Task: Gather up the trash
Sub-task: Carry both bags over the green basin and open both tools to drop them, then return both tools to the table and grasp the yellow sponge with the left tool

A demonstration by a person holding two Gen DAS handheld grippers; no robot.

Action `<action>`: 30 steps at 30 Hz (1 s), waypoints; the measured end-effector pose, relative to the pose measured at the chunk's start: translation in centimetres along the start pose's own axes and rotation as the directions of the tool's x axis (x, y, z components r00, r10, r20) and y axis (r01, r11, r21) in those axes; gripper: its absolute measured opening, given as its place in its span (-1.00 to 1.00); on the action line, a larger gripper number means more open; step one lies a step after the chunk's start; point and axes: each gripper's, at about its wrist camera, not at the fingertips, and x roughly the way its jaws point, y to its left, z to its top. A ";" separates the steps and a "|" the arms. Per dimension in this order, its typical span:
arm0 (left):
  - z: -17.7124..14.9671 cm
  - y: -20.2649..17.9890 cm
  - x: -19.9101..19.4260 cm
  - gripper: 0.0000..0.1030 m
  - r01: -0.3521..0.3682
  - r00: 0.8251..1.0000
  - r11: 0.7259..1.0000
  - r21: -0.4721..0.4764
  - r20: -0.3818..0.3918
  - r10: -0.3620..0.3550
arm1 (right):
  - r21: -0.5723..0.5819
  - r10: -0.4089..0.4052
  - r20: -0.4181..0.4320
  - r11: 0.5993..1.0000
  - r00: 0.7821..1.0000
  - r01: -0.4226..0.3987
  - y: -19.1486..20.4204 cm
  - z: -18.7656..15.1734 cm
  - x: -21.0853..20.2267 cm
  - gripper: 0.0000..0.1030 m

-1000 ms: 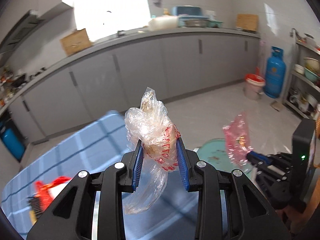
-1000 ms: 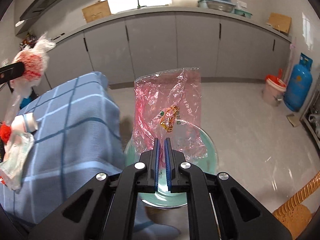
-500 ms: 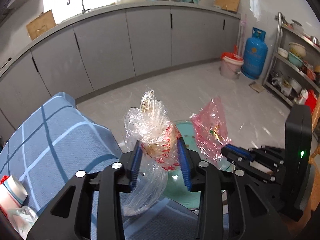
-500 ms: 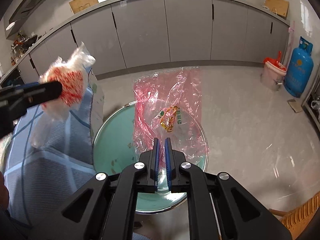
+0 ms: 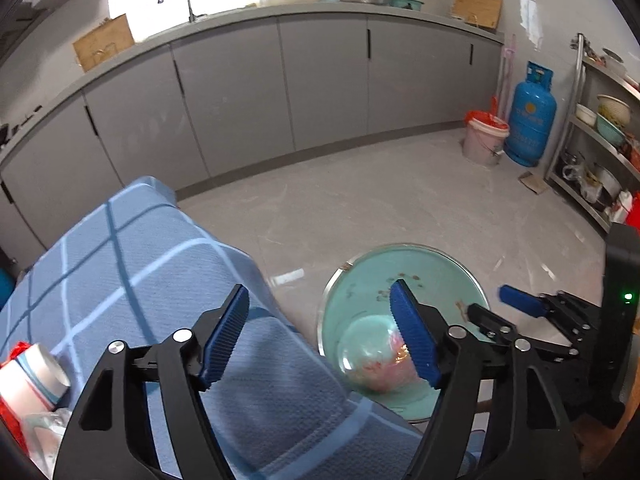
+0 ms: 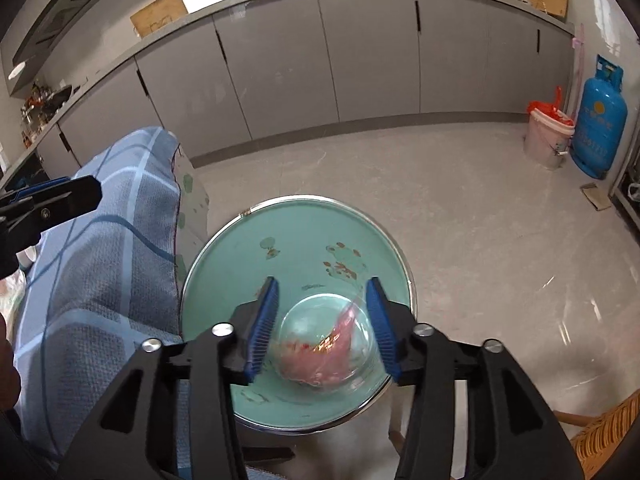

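Note:
A large teal basin (image 6: 240, 252) stands on the floor beside the table; it also shows in the left wrist view (image 5: 448, 276). The clear bag and the pink plastic bag (image 6: 328, 352) lie blurred in its bottom, also seen in the left wrist view (image 5: 376, 364). My right gripper (image 6: 322, 320) is open and empty, right above the basin. My left gripper (image 5: 320, 336) is open and empty, over the table's edge next to the basin. The right gripper (image 5: 520, 304) appears at the right of the left wrist view.
A table with a blue checked cloth (image 5: 132, 264) sits left of the basin. A cup (image 5: 32, 380) and more plastic trash (image 5: 44, 432) lie at its near left. Grey cabinets (image 5: 320, 88), a blue gas cylinder (image 5: 530, 116), a bucket (image 5: 484, 136), and a wicker chair (image 6: 604, 428) surround the floor.
Both grippers opened and let go of their bags, which dropped into the teal basin. Both grippers moved closer over the basin.

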 end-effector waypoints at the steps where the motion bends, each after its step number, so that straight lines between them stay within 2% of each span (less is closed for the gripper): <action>1: 0.1 0.1 -0.3 0.48 -0.009 1.000 1.000 0.000 0.007 0.009 | 0.003 0.002 0.001 1.000 1.000 -0.002 0.1 0.0 -0.2 -0.03; 3: 0.2 0.7 -1.2 0.63 -0.040 0.999 0.999 0.001 0.027 0.040 | 0.009 0.005 0.002 1.000 1.000 -0.005 0.4 0.0 -0.6 -0.02; 5: 0.1 1.1 -2.0 0.67 -0.074 0.996 0.997 0.003 0.043 0.074 | 0.003 0.009 0.003 1.000 1.000 -0.009 0.9 0.2 -1.1 0.02; 8: 0.0 2.0 -3.3 0.67 -0.107 0.993 0.994 -0.001 0.046 0.107 | -0.011 0.016 0.015 1.000 1.000 -0.016 2.0 0.3 -1.8 0.20; 14: -1.0 5.0 -6.7 0.67 -0.192 0.979 0.981 -0.028 0.070 0.193 | -0.080 0.070 0.024 0.994 0.997 -0.068 6.3 0.6 -3.0 0.24; 16: -1.3 6.2 -8.0 0.67 -0.221 0.971 0.974 -0.040 0.079 0.224 | -0.107 0.089 0.031 0.991 0.996 -0.085 7.9 0.7 -3.5 0.31; 21: -3.0 10.0 -11.5 0.71 -0.309 0.944 0.946 -0.097 0.092 0.318 | -0.165 0.144 0.035 0.977 0.989 -0.136 12.4 0.5 -4.8 0.39; 30: -8.7 17.6 -17.8 0.72 -0.451 0.883 0.868 -0.208 0.034 0.468 | -0.264 0.231 0.015 0.939 0.973 -0.219 19.9 -0.7 -7.2 0.54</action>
